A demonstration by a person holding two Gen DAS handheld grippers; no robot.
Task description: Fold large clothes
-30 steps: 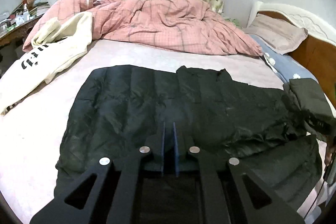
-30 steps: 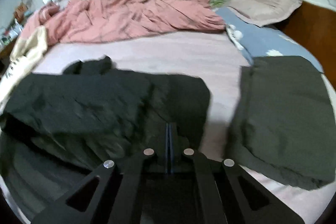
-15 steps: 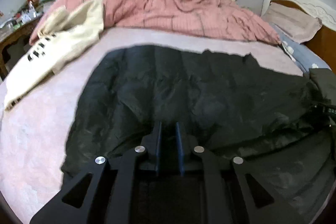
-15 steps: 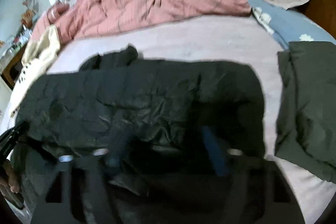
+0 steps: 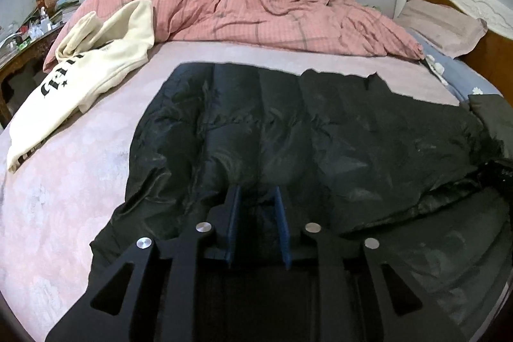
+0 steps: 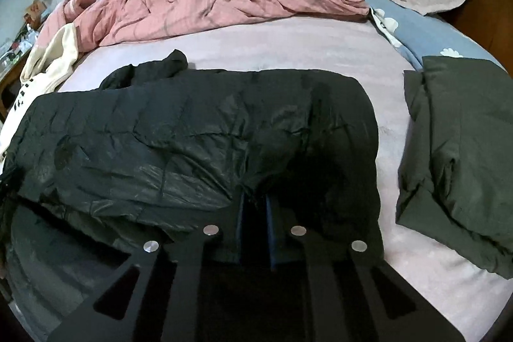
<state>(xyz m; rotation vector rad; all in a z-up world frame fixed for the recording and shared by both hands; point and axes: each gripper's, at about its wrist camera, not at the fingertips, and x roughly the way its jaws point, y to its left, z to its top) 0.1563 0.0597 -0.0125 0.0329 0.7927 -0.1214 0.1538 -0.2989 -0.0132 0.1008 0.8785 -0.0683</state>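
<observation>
The black puffer jacket (image 5: 288, 130) lies spread across the pink bed sheet (image 5: 64, 181), and both tools sit right at its near edge. The left tool (image 5: 256, 197) stands parted to a moderate gap, blue pads showing, with the jacket's folded-over edge bunched just at and between its tips; whether the fabric is pinched I cannot tell. Over on the right, the right tool (image 6: 255, 197) also shows a narrow-to-moderate gap, and a dark fold of the jacket (image 6: 208, 133) hangs down between the fingertips, touching them. To the right of the jacket, apart from it, lies a folded dark green garment (image 6: 455, 143). On the far left rests a cream hoodie (image 5: 83, 69) with black lettering, and a rumpled pink duvet (image 5: 272, 12) is heaped along the back of the bed.
</observation>
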